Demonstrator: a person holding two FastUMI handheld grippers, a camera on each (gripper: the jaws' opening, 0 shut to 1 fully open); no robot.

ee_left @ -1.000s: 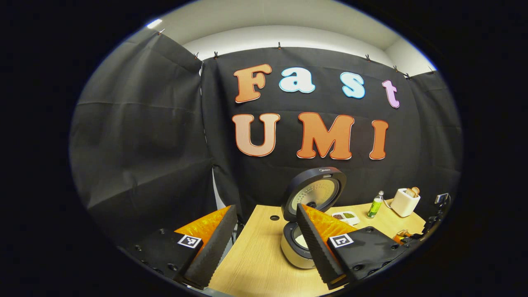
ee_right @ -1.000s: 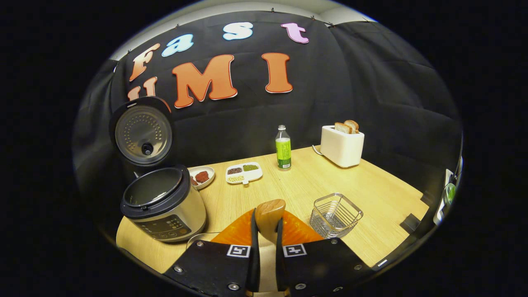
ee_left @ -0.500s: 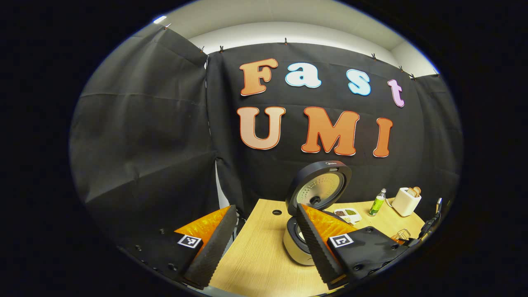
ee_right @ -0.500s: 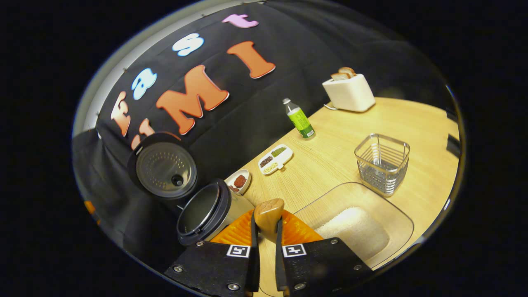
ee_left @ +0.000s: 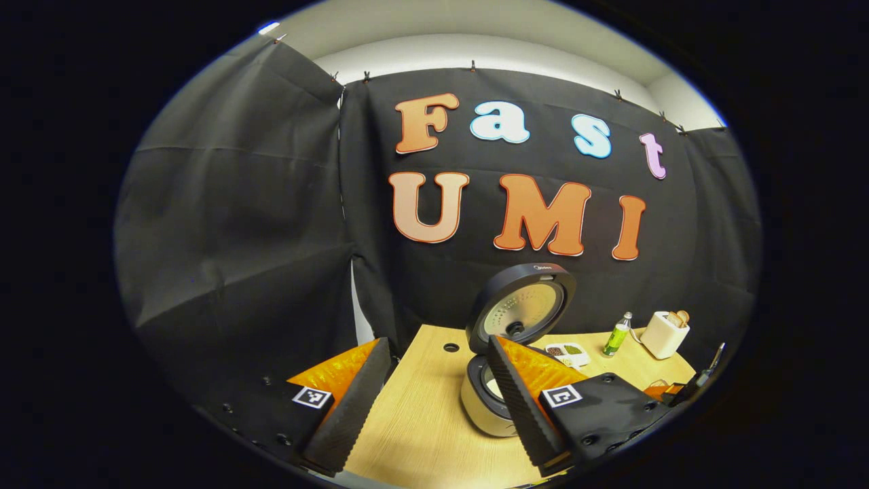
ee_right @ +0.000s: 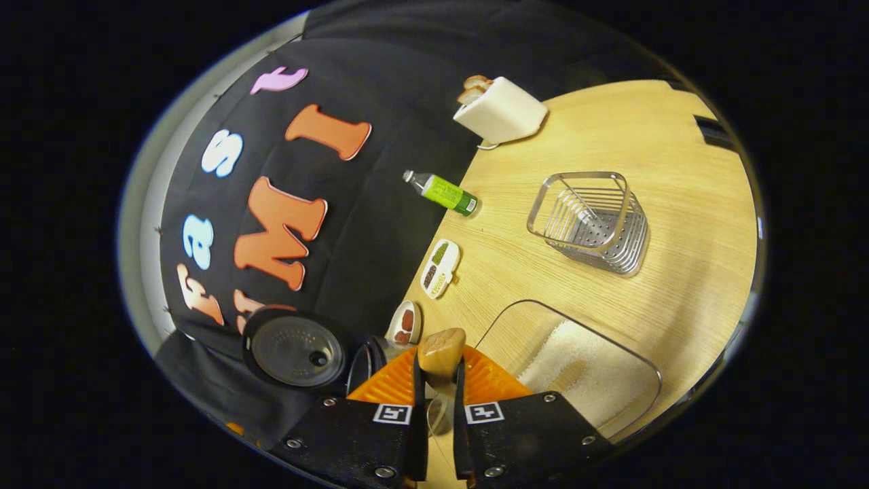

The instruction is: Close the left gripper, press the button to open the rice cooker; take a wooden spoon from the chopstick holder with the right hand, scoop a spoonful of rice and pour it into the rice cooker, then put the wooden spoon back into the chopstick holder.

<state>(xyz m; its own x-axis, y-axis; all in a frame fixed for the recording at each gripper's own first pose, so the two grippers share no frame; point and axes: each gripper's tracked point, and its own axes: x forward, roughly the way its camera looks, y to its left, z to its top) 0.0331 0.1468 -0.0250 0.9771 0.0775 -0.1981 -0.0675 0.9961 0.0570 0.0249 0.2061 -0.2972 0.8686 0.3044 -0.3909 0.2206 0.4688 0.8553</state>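
My right gripper [ee_right: 438, 401] is shut on the wooden spoon [ee_right: 441, 350], whose end sticks up between the fingers. The right gripper view is rolled hard. Just right of the spoon lies a clear glass dish holding white rice [ee_right: 597, 377]. The wire chopstick holder [ee_right: 590, 221] stands further out on the table. The rice cooker [ee_right: 363, 360] sits at lower left with its lid [ee_right: 295, 348] raised. In the left gripper view the cooker [ee_left: 485, 401] stands open behind my right finger, lid [ee_left: 521, 309] upright. My left gripper [ee_left: 434, 401] is open, nothing between its fingers.
On the wooden table [ee_right: 679, 183] stand a white toaster [ee_right: 501, 109] with bread, a green bottle [ee_right: 445, 193], a divided dish of grains [ee_right: 440, 268] and a small bowl of red food [ee_right: 406, 322]. The table has a cable hole [ee_left: 451, 347].
The right gripper has rolled further with the spoon and now sits over the rice dish's near edge. The left gripper has barely shifted and stays open.
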